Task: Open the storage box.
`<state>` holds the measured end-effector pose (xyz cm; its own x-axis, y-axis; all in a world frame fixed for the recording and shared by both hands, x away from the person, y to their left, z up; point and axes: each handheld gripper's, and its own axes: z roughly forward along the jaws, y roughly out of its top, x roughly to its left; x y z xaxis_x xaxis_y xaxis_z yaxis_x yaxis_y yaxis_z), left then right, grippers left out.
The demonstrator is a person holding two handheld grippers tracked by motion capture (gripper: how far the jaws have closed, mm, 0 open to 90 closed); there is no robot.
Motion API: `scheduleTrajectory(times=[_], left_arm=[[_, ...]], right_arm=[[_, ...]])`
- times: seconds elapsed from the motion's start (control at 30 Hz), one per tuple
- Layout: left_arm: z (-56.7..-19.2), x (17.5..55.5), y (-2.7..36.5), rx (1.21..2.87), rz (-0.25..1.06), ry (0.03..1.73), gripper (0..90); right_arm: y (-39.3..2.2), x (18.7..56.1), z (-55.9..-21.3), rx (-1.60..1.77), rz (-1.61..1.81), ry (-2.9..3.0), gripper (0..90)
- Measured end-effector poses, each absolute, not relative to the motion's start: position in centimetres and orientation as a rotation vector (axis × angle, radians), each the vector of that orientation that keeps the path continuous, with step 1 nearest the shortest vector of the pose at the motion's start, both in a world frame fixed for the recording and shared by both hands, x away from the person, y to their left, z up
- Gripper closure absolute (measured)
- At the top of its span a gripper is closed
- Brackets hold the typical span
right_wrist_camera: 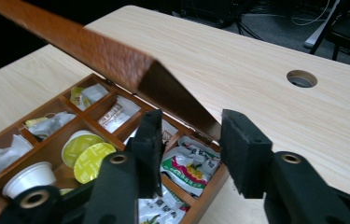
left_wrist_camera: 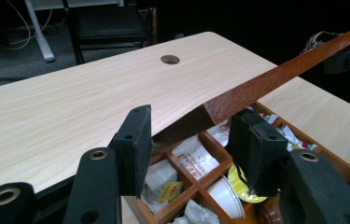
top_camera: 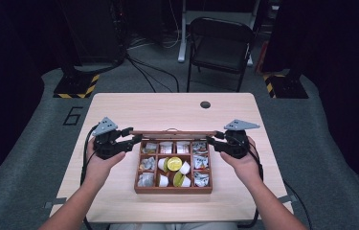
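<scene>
At centre frame, I steady the stiff, light hinged lid (top_camera: 174, 132) by its ends; left gripper (top_camera: 130, 142) and right gripper (top_camera: 211, 140) stand partly open, straddling its corners above the wooden box (top_camera: 173, 189).

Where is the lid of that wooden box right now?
In the high view the lid stands raised along the box's far edge, mid-table, between the left gripper and the right gripper.

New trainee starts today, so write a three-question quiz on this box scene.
1. True or false: the lid of the box is shut.
2. What colour are the pod tops? A red, B yellow-green, C blue.
3. What furniture stands beyond the table?
Key: 1 false; 2 B; 3 a chair.
</scene>
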<state>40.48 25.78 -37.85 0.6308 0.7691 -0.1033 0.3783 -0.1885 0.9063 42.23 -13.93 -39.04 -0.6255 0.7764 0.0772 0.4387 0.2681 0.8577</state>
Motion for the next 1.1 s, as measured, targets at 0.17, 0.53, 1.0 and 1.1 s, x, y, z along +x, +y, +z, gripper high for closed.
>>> scheduleTrajectory(times=[0.17, 0.53, 1.0, 1.1], left_arm=[[-37.7, 40.9, 25.8, 1.789, 0.455, 0.933, 50.2], [-38.5, 42.1, 25.9, 1.768, 0.461, 0.947, 47.5], [-41.6, 44.7, 25.8, 1.787, 0.471, 0.990, 46.9], [-42.0, 45.2, 25.7, 1.792, 0.459, 0.998, 48.5]], right_arm=[[-13.9, 42.9, -39.4, 1.091, 1.270, 2.198, 63.8], [-13.9, 44.2, -39.3, 1.102, 1.289, 2.187, 64.8], [-13.9, 45.5, -39.0, 1.136, 1.317, 2.164, 65.3], [-14.0, 45.7, -39.0, 1.138, 1.329, 2.161, 65.2]])
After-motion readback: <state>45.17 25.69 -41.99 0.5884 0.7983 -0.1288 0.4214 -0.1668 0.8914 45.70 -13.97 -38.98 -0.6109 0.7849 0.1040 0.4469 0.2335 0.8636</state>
